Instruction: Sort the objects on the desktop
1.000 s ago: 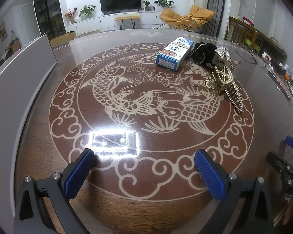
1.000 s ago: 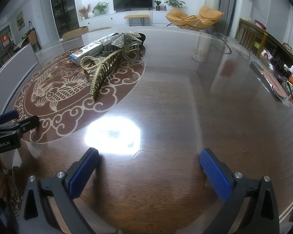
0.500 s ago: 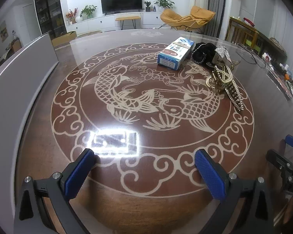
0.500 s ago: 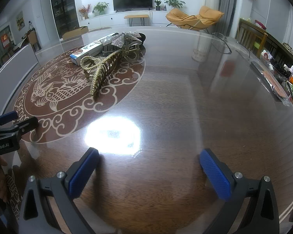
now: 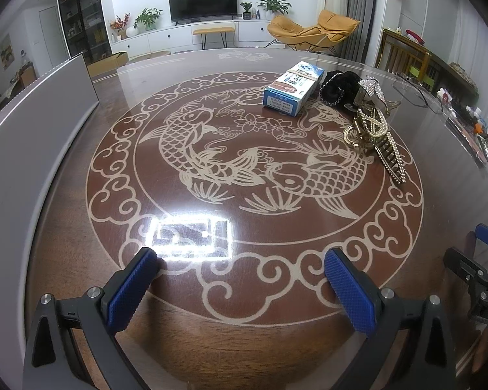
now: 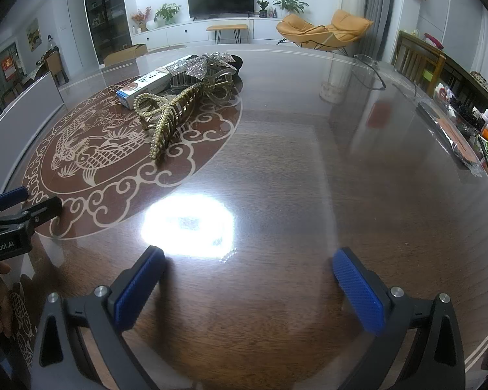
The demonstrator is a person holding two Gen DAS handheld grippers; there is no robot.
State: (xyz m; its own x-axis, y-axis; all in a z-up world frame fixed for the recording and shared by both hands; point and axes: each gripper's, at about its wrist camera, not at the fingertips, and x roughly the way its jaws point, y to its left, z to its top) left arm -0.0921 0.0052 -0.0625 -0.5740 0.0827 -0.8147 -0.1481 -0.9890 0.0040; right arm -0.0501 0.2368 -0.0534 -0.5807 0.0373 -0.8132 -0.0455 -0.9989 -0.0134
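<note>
Left tongs (image 5: 240, 269): spread wide, nothing between the blue pads, poised low over the near rim of the carp medallion. Right tongs (image 6: 249, 273): likewise spread and empty, above bare wood to the right of the medallion; neither has yet gone to an item, so sorting looks not begun. Worktop (image 6: 309, 162): dark, glossy, round-patterned, with lamp glare near both tongs. Items, all grouped at the far right edge of the medallion, well apart from both tongs and probably left in a heap to be separated. Blue-and-white carton (image 5: 292, 89): lying flat, long axis running away from the left camera and slightly rightward, its blue end panel facing the viewer. Black scrunchie (image 5: 336, 89): just beside the carton's right flank, touching or nearly so. Rhinestone bow clip (image 6: 200, 63): resting on a claw clip behind the others; what lies under it is partly hidden. Pearl-trimmed gold claw clip (image 6: 169, 113): lying on its side, long axis diagonal, looped handles toward the carton, toothed end pointing toward the near right of the medallion. Grey panel (image 5: 32, 123): upright along the left edge.
</note>
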